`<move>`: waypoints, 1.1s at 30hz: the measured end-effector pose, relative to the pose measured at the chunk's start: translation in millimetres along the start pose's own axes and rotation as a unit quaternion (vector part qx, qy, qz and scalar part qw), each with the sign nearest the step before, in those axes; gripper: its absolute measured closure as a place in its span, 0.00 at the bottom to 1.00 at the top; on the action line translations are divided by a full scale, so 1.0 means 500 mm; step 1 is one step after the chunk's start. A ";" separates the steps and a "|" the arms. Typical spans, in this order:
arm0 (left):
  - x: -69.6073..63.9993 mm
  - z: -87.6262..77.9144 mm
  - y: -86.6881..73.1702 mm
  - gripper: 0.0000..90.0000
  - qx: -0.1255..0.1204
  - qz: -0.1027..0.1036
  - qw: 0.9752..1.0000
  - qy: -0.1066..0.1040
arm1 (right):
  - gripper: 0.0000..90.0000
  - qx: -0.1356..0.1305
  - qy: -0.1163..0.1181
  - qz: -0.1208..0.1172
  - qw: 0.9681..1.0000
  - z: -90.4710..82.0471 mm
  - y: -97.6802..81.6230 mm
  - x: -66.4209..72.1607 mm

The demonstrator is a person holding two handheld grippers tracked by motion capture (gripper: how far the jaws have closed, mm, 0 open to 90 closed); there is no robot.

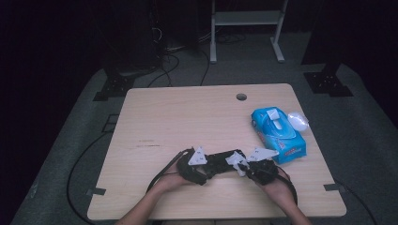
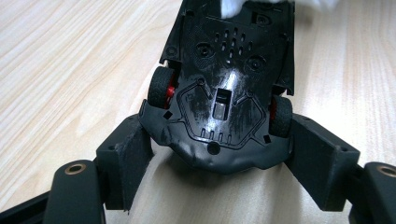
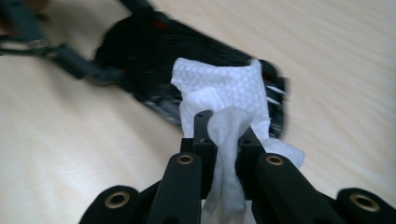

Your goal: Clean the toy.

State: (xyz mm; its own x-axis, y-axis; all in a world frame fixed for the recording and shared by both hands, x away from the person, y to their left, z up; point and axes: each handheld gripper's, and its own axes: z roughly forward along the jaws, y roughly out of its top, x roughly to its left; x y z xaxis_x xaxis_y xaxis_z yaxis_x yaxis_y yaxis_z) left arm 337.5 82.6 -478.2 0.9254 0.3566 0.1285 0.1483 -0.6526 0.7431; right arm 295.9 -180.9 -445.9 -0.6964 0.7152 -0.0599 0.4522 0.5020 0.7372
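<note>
My left gripper clamps the upturned toy car on the surface; my right gripper pinches the wet wipe. Rubbing too hard could twist the car free.

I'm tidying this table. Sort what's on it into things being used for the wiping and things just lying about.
In use:
- toy car, upside down, held by the left gripper
- wet wipe, pinched in the right gripper

Lying about:
- blue wipes pack
- crumpled clear wrapper
</note>
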 end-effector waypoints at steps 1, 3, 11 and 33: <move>0.000 0.000 -0.001 0.28 0.000 -0.001 1.000 0.000 | 0.93 0.000 -0.006 0.008 1.000 0.000 0.000 -0.008; 0.000 0.000 0.000 0.29 -0.001 -0.001 1.000 0.001 | 0.93 -0.003 0.006 0.035 0.999 0.001 -0.004 -0.023; -0.003 0.000 0.002 0.29 0.001 0.007 1.000 -0.005 | 0.93 -0.008 -0.011 0.011 1.000 0.014 0.019 -0.018; 0.002 -0.006 0.001 0.29 0.006 0.001 1.000 -0.001 | 0.93 0.004 0.012 -0.026 1.000 0.037 0.048 0.021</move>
State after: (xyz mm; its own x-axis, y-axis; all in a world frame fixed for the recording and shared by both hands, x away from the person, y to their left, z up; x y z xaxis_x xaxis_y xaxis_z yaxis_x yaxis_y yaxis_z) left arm 337.6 84.7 -475.6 0.9263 0.3543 0.1285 0.1508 -0.6608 0.7353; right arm 309.6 -152.3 -441.5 -0.7322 0.6761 -0.0824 0.4190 0.5424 0.7282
